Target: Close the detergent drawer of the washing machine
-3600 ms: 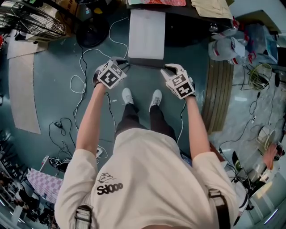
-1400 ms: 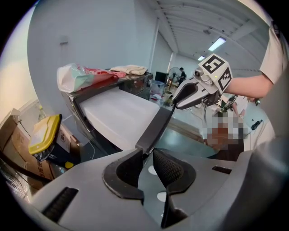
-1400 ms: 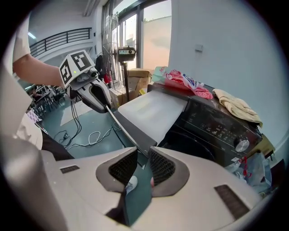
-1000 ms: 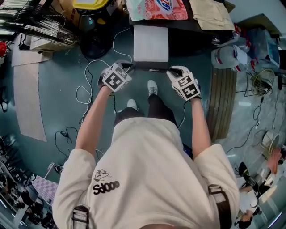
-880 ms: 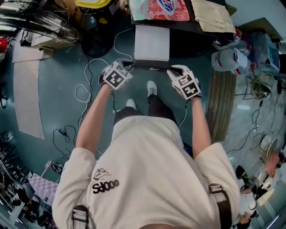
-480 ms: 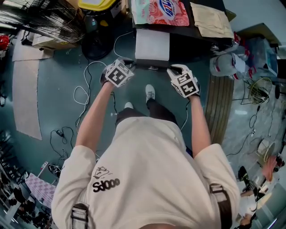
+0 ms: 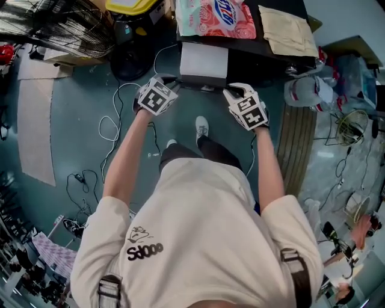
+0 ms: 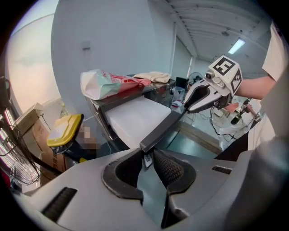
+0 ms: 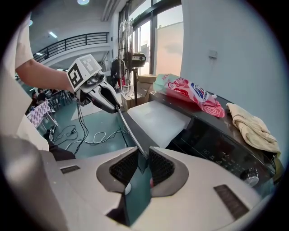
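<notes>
The white rectangular detergent drawer [image 7: 204, 59] stands pulled out from the front edge of the dark washing machine [image 9: 222, 145]. The left gripper [image 8: 149, 163] pinches the left end of the drawer's dark front panel [image 8: 163, 130] between its pads. The right gripper [image 9: 142, 165] pinches the panel's right end. A pink-and-green detergent bag [image 7: 218, 15] and a beige cloth [image 7: 287, 30] lie on the machine's top, near its front edge.

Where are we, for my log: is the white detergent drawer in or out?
Out: the white drawer juts from the dark washing machine; left gripper and right gripper clamp its dark front panel.
</notes>
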Tool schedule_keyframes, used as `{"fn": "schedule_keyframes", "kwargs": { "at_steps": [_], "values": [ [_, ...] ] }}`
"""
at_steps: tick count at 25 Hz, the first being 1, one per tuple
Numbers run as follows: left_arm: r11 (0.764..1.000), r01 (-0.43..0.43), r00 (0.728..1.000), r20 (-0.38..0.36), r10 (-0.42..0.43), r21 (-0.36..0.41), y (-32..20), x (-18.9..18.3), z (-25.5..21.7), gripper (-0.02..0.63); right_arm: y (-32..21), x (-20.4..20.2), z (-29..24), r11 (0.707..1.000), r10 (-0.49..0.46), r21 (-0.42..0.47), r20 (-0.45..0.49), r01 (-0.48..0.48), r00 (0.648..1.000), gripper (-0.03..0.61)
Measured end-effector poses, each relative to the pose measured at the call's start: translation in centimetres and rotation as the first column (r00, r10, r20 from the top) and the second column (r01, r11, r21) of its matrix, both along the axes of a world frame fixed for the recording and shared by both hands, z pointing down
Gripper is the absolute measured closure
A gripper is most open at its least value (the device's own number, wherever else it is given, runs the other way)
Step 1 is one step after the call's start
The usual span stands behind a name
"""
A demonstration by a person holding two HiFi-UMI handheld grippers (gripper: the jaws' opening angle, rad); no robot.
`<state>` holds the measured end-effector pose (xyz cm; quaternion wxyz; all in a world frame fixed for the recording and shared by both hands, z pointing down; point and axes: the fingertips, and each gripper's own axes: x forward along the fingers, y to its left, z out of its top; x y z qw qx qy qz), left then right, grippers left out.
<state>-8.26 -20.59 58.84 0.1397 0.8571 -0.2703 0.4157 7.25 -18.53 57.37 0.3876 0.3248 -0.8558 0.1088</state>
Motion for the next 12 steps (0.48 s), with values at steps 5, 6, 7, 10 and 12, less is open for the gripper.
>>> {"fn": "schedule_keyframes", "kwargs": {
  "at_steps": [5,6,7,10,12],
  "values": [
    [0.999,0.045,0.999,-0.020,-0.045,0.014,-1.5,-0.1,-0.1,0.526,-1.4,0.1,-0.1,1.000,0.001,0.016,0.001,-0.001,1.000,0.511],
    [0.998,0.054,0.998,-0.025,-0.054,0.015,-1.8,0.0,-0.1,0.526,-1.8,0.2,-0.2,1.000,0.004,0.021,0.001,-0.004,1.000,0.511],
    [0.998,0.064,0.998,-0.031,-0.064,0.018,-2.2,0.1,-0.1,0.525,-2.2,0.3,-0.2,1.000,0.008,0.028,0.001,-0.008,1.000,0.511],
    [0.994,0.102,0.994,-0.050,-0.100,0.026,-3.6,0.3,-0.3,0.525,-3.5,0.6,-0.5,0.999,0.027,0.046,0.006,-0.027,1.000,0.509],
    [0.992,0.124,0.991,-0.057,-0.122,0.029,-4.4,0.4,-0.5,0.525,-4.4,0.8,-0.7,0.998,0.040,0.055,0.007,-0.040,0.999,0.508]
  ]
}}
